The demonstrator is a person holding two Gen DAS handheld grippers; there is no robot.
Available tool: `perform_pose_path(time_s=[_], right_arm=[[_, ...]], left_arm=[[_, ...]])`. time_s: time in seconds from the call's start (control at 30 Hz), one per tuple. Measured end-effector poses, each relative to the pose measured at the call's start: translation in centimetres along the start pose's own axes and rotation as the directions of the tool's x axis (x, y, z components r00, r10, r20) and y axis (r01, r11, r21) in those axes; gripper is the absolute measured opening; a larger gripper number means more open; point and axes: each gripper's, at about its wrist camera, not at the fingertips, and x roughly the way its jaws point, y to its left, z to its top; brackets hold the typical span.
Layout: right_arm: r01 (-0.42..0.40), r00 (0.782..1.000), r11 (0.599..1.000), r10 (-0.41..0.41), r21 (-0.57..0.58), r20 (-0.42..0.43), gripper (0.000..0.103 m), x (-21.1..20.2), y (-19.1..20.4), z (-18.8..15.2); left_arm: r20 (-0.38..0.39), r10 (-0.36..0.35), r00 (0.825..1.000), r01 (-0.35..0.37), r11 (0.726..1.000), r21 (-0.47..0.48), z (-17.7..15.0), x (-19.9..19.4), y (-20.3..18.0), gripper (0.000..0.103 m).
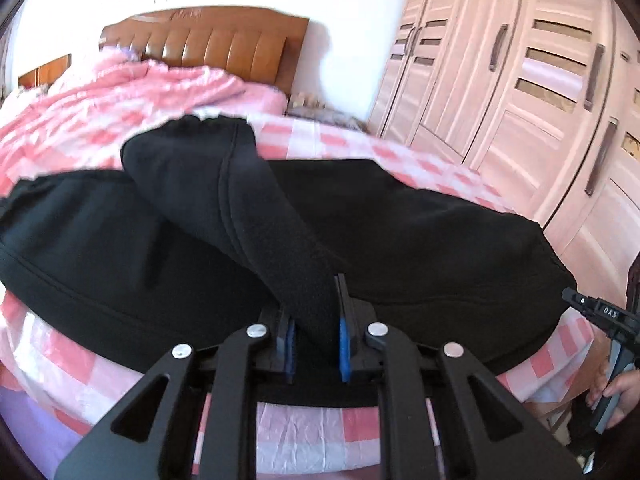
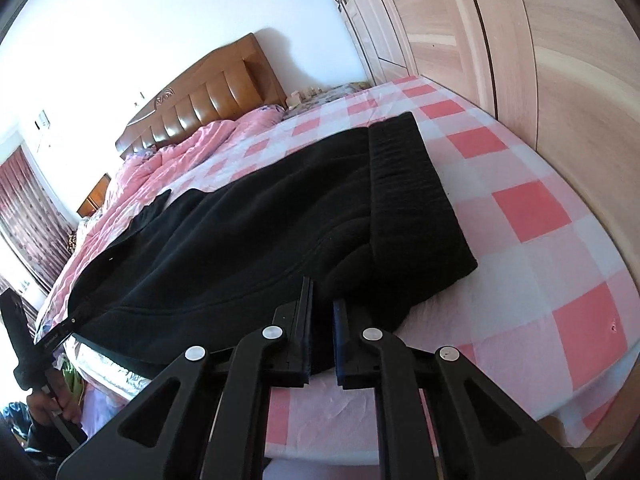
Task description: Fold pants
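Currently the black pants lie flat on the checked bedsheet, with the long axis running roughly parallel to the near edge of the bed: the ribbed waistband sits at the end toward the wardrobe, and the legs extend away from the wardrobe. The left gripper is clenched on a lifted portion of the pants, probably a leg end; this fabric rises from the jaws and drapes back over the flat body of the garment, toward the headboard. The right gripper stands at the near edge of the pants, on the waistband side; dark fabric fills the narrow gap between its jaws, so it appears to pinch that edge, although firm contact cannot be confirmed. The left gripper is therefore the nearer tool to the leg end. The coming move likely carries the held fabric along the long axis toward the waistband, while the right gripper anchors the wardrobe end.
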Motion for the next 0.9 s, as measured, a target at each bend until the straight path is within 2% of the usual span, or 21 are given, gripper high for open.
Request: perform_pose_path(time_s=[0.17, 0.3, 0.37, 0.47, 0.53, 0.63, 0.8, 0.9], right_arm=[[-0.044, 0.999, 0.999, 0.044, 0.027, 0.020, 0.009, -0.7, 0.4, 1.0], [-0.042, 0.997, 0.999, 0.044, -0.024, 0.070, 0.009, -2.2, 1.8, 2.6], [-0.032, 0.997, 0.998, 0.035, -0.045, 0.074, 0.009, -2.9, 1.8, 2.5], [-0.005, 1.000, 0.999, 0.005, -0.031, 0.014, 0.009, -1.8, 0.6, 1.0], [0.013, 0.998, 1.000, -0.013, 0.008, -0.056, 0.009, 0.2, -0.7, -0.7], [0.014, 0.997, 0.999, -0.012, 0.030, -0.072, 0.009, 1.0, -1.5, -1.3], [-0.015, 0.999, 1.000, 0.015, -0.002, -0.029, 0.009, -0.3, -0.6, -0.2], [-0.015, 0.998, 1.000, 0.016, 0.011, -0.056, 0.009, 0.6, -1.3, -0.8]], left_arm=[[-0.040, -0.003, 0.999, 0.002, 1.000, -0.019, 0.2, 1.1, 0.4, 0.013], [0.025, -0.022, 0.999, 0.023, 1.000, -0.002, 2.4, -0.4, -0.2, 0.013], [0.032, -0.029, 0.999, 0.029, 1.000, 0.008, 2.9, -1.2, -0.2, 0.013], [-0.011, -0.013, 1.000, 0.013, 0.999, 0.045, 1.6, -0.9, -0.3, 0.013], [-0.072, 0.005, 0.997, -0.002, 0.999, 0.047, -0.1, 0.8, 0.1, 0.013], [-0.122, 0.025, 0.992, -0.021, 0.999, 0.035, -1.6, 2.7, 0.6, 0.013], [-0.076, 0.024, 0.997, -0.020, 0.999, 0.048, -0.7, 1.5, 0.3, 0.013], [-0.065, 0.043, 0.997, -0.038, 0.997, 0.071, -0.5, 1.3, -0.1, 0.013]])
